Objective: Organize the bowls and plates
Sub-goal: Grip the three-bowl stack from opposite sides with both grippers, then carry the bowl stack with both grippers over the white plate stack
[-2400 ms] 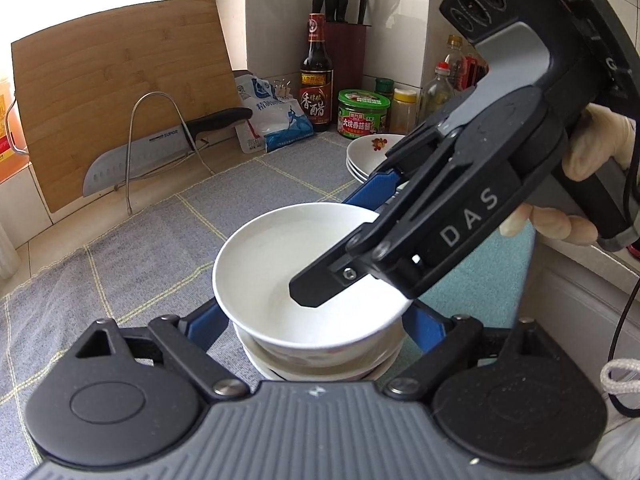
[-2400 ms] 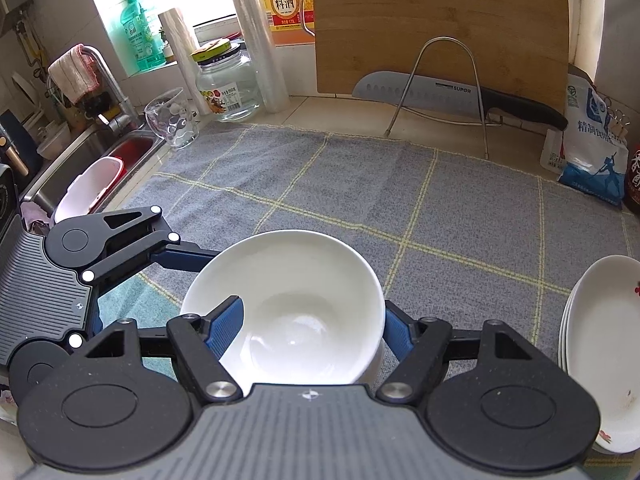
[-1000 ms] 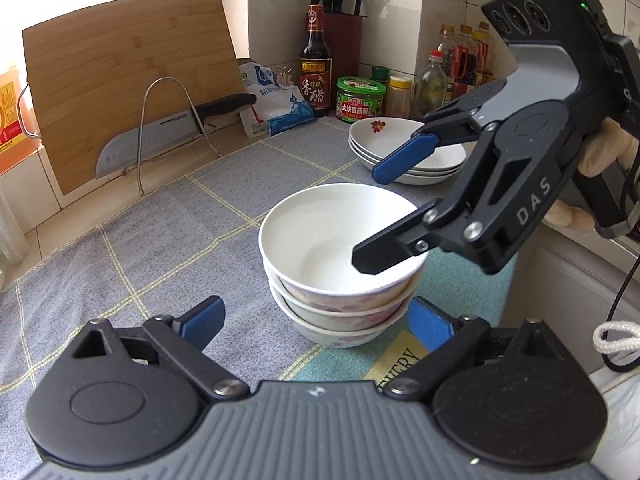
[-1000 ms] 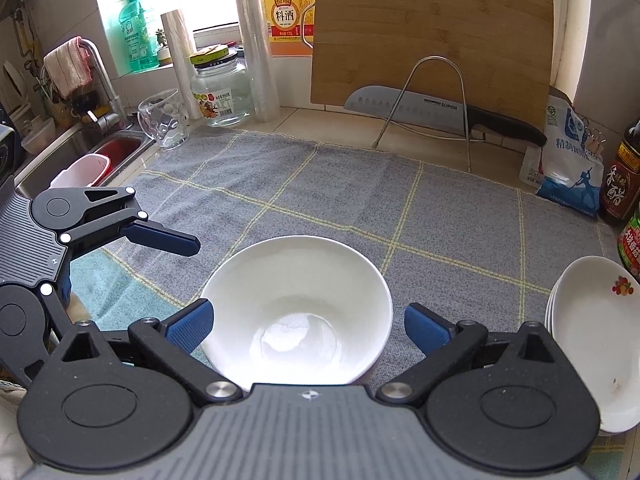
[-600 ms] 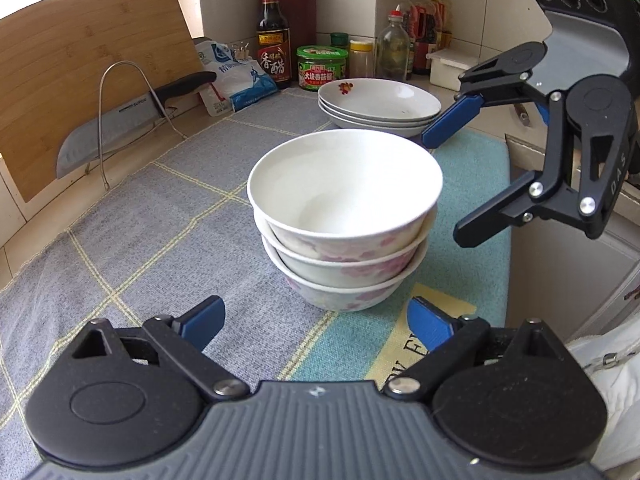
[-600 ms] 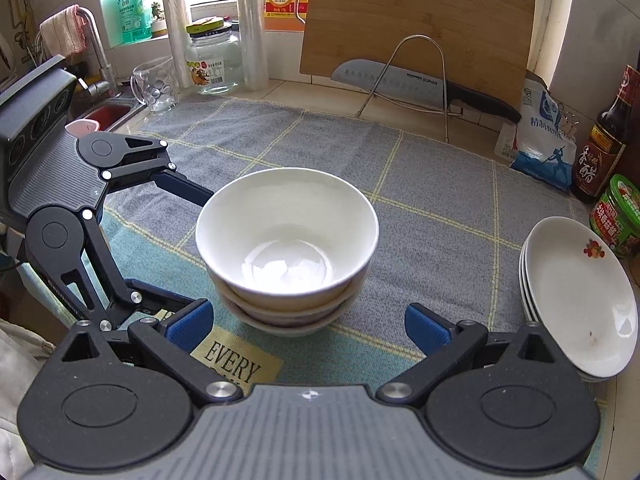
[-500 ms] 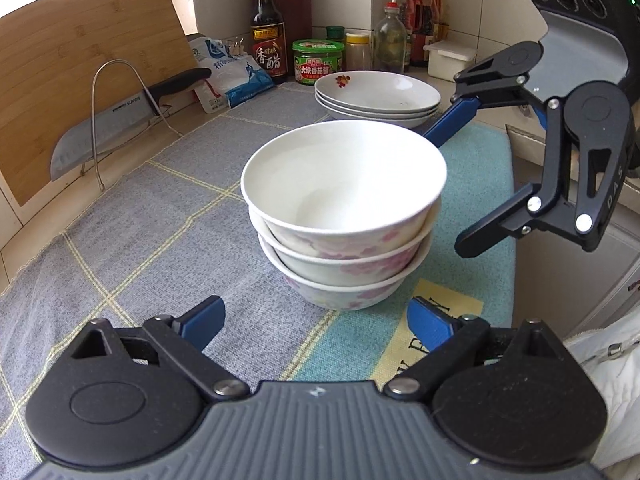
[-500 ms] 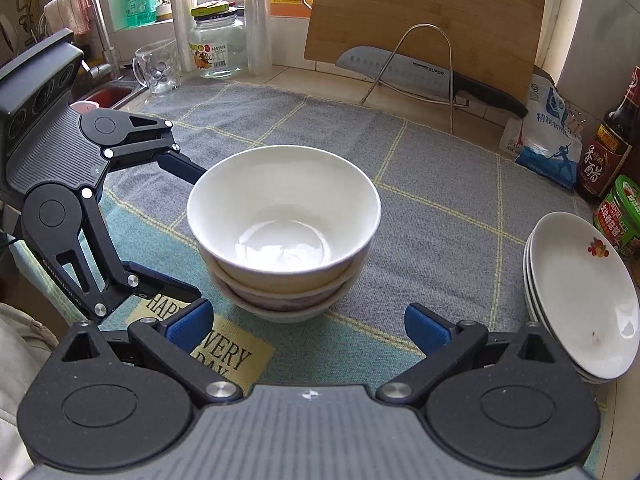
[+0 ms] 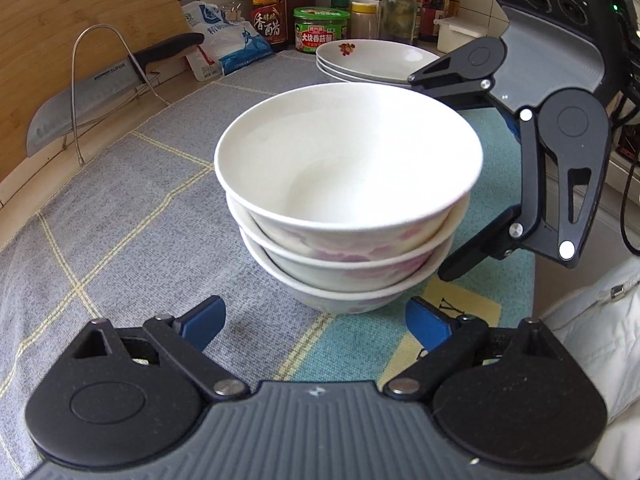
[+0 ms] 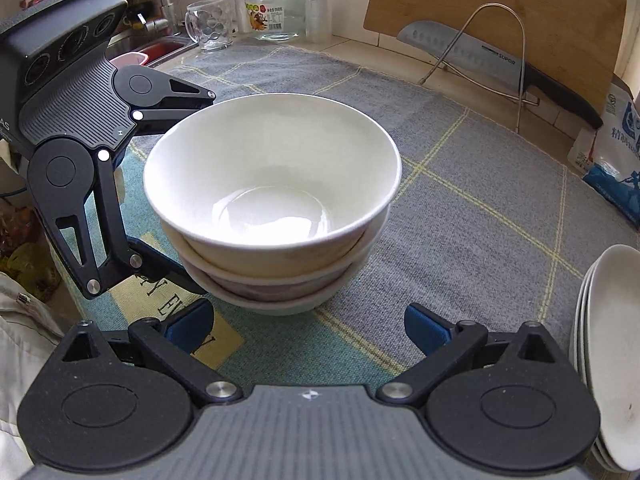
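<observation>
Bowls: three bowls sit nested in one stack on the mat, near the front edge of the tabletop; the top one is empty and sits level, so the stack looks settled.
Plates: a low pile of plates rests further back, well apart from the stack and beside the jars, apparently sorted already.
Left tool: the left tool is spread wide, its blue pads low on either side of the stack's base, nothing pinched and no contact visible.
Right tool: the right tool comes in from the opposite side, also spread, pads flanking the bottom bowl with clear gaps; it holds nothing.
Why so low: both tools aim at the foot of the stack and not at a rim, probably so all three bowls can be taken or nudged as one unit.
Why two tools: a tall nested stack tips easily; a tool on each side would steady it.
Stage: bowls grouped, plates grouped; what looks left is positioning the stack.
Risk: a squeeze on the curved lowest bowl could slide upward, and the edge is close.
Background: a knife leans in a wire rack against the board, clear of the work.
</observation>
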`<action>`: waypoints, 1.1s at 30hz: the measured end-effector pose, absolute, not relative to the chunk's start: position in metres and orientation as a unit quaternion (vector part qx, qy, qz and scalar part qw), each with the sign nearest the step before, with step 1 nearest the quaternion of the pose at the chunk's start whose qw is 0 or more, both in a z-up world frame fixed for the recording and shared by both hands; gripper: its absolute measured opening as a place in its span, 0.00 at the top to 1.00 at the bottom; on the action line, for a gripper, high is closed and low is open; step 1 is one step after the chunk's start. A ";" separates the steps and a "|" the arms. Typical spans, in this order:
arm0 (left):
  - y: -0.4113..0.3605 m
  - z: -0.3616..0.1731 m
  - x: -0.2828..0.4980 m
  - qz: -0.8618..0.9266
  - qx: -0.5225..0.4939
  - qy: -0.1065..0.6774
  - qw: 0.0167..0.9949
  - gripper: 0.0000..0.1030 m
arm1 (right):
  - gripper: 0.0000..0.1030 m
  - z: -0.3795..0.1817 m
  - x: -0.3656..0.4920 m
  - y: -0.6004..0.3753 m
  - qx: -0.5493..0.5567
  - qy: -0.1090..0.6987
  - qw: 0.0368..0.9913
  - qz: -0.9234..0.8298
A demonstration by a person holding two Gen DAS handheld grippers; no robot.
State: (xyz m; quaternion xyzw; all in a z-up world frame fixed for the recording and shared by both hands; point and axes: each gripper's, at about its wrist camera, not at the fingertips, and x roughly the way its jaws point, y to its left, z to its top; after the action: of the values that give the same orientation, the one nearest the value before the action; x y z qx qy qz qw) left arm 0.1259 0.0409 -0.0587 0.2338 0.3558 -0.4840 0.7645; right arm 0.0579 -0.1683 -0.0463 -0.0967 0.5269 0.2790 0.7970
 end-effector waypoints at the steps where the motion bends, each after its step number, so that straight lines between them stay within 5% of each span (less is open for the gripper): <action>1: 0.039 -0.060 0.125 -0.488 0.238 0.356 0.761 0.07 | 0.01 -0.047 0.059 -0.168 -0.100 0.526 0.794 0.287; 33: 0.022 -0.044 0.142 -0.587 0.274 0.345 0.680 0.19 | 0.16 -0.042 0.074 -0.156 -0.152 0.512 0.746 0.397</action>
State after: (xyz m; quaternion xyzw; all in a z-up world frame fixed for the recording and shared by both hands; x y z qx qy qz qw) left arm 0.1422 0.0222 -0.0436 0.2739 0.3452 -0.5866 0.6795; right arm 0.0738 -0.1564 -0.0417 -0.1522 0.5124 0.3966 0.7463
